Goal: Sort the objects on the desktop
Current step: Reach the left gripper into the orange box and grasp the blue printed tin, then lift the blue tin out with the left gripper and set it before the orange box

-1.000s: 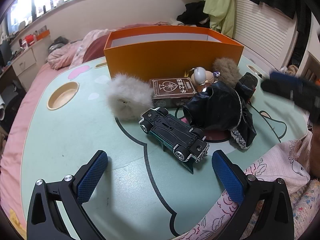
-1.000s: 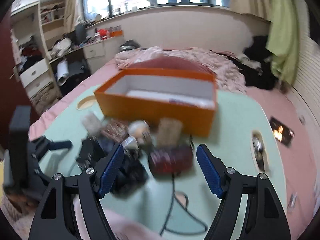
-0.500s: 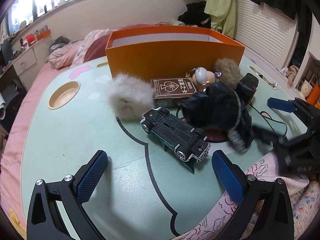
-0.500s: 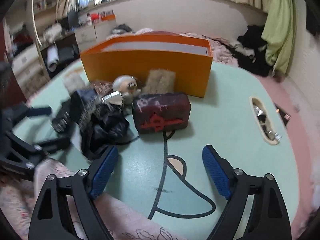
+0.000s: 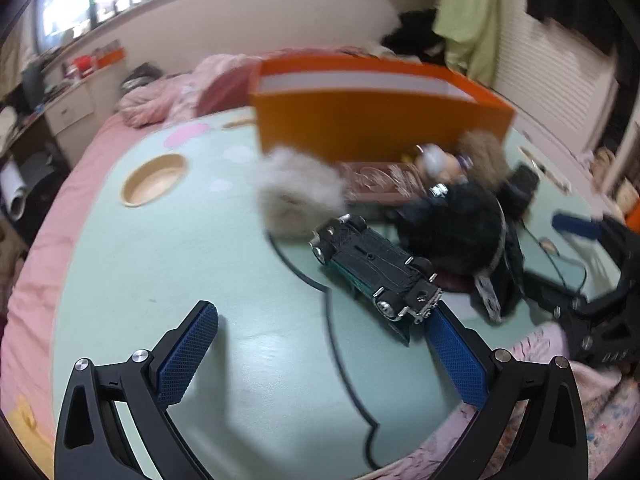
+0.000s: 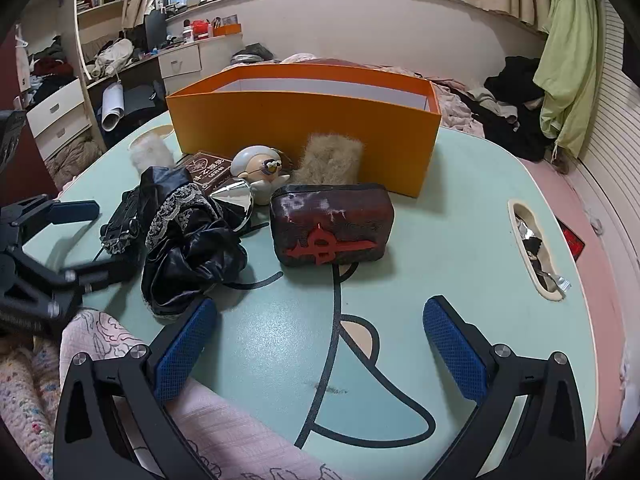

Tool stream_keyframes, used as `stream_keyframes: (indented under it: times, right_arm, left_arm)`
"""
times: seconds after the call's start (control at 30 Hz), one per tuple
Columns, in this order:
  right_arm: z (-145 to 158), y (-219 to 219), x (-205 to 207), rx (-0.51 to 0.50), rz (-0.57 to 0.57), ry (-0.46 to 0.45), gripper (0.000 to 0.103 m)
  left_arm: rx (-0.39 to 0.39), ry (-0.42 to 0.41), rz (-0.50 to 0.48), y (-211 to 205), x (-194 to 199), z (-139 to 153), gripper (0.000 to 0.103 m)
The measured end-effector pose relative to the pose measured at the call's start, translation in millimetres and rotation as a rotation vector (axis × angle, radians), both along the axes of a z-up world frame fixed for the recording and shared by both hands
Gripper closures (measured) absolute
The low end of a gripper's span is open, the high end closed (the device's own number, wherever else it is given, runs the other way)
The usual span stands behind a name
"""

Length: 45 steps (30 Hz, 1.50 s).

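Clustered just in front of the orange box [image 6: 304,136], mid-table: dark pouch with a red emblem [image 6: 332,226], crumpled black lace-edged cloth [image 6: 188,236], round-headed figurine [image 6: 260,170], tan fur piece [image 6: 330,162] touching the box wall, brown card box [image 6: 210,168], white fluffy piece [image 5: 298,196], and a toy car [image 5: 376,268] lying upside down, chassis and wheels up. Packed close together, several touching. Open-topped box, white inside, nothing visible in it from here. Bare mint tabletop [image 6: 460,248] to the right of the pouch and ahead of both tools; a cutout slot near the right edge, a round recess [image 5: 154,180] far left. Right gripper [image 6: 320,344] low over the near table edge, fingers spread wide after just opening, nothing between them. Left gripper [image 5: 322,356] likewise spread and empty, right finger just beside the car's end. Pink patterned fabric under both at the near rim.
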State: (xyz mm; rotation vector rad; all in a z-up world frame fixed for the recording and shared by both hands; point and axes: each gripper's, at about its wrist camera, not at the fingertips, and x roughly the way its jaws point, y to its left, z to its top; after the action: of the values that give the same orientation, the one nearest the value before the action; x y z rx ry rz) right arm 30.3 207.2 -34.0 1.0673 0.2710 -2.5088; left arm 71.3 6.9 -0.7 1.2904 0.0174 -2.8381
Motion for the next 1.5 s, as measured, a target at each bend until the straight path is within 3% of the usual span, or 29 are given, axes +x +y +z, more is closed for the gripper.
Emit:
stream_keyframes:
  times: [0.1, 0.2, 0.33, 0.43, 0.47, 0.6, 0.63, 0.73, 0.93, 1.07, 1.13, 1.2, 1.5]
  right_arm:
    - [0, 0, 0, 0.001, 0.000, 0.000, 0.000]
    - [0, 0, 0, 0.000, 0.000, 0.000, 0.000]
    - [0, 0, 0, 0.001, 0.000, 0.000, 0.000]
    - [0, 0, 0, 0.000, 0.000, 0.000, 0.000]
    - [0, 0, 0, 0.000, 0.000, 0.000, 0.000]
    - [0, 0, 0, 0.000, 0.000, 0.000, 0.000]
    - [0, 0, 0, 0.000, 0.000, 0.000, 0.000]
    - [0, 0, 0, 0.000, 0.000, 0.001, 0.000]
    - [0, -1, 0, -0.001, 0.001, 0.002, 0.000]
    - [-1, -2, 0, -0.002, 0.000, 0.001, 0.000]
    - [-1, -2, 0, -0.003, 0.000, 0.000, 0.000]
    - [-1, -3, 0, -0.003, 0.000, 0.001, 0.000]
    - [-2, -6, -1, -0.004, 0.001, 0.002, 0.000]
  left_arm:
    - [-0.015, 0.074, 0.011, -2, 3, 25, 0.000]
    - [-0.005, 0.123, -0.044, 5, -7, 61, 0.000]
    - [0.041, 0.085, -0.136, 22, -46, 94, 0.000]
    - [0.087, 0.009, -0.180, 37, -93, 105, 0.000]
    - [0.101, -0.018, -0.189, 41, -107, 105, 0.000]
    - [0.189, -0.234, -0.191, 56, -175, 78, 0.020]
    - [0.225, -0.304, -0.187, 60, -192, 64, 0.021]
    - [0.268, -0.398, -0.176, 71, -220, 36, 0.025]
    - [0.228, -0.453, -0.194, 101, -235, 15, 0.026]
    - [0.205, -0.444, -0.206, 106, -236, 14, 0.025]
    - [0.136, -0.451, -0.179, 104, -238, 11, 0.024]
    - [0.115, -0.458, -0.172, 99, -239, 7, 0.025]
    - [0.087, -0.439, -0.123, 65, -233, 18, 0.027]
